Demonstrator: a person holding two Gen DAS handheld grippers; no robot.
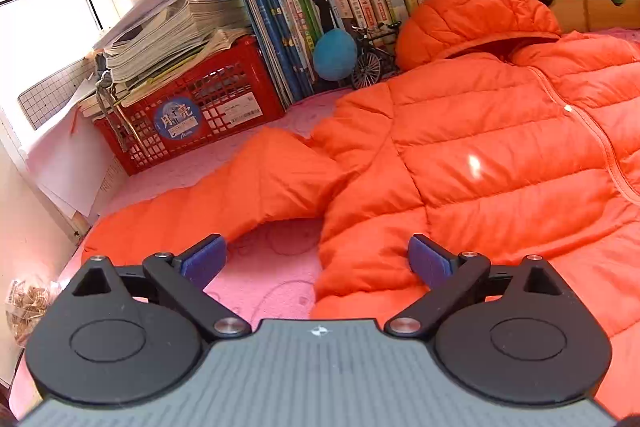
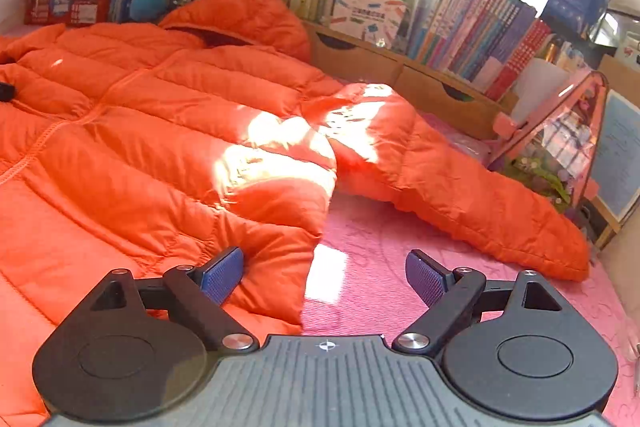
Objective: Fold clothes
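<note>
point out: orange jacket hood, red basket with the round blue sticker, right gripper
orange jacket hood (image 1: 476,13), left wrist view, on the quilted top of the hood.
red basket (image 1: 224,87), left wrist view, on its front mesh wall.
right gripper (image 2: 324,277), right wrist view, midway between its open fingertips.

Left hand-held gripper (image 1: 318,261) angled downward, jaws spread wide, nothing between pads. Right hand-held gripper (image 2: 324,277) angled downward, jaws wide apart, gripping nothing.
</note>
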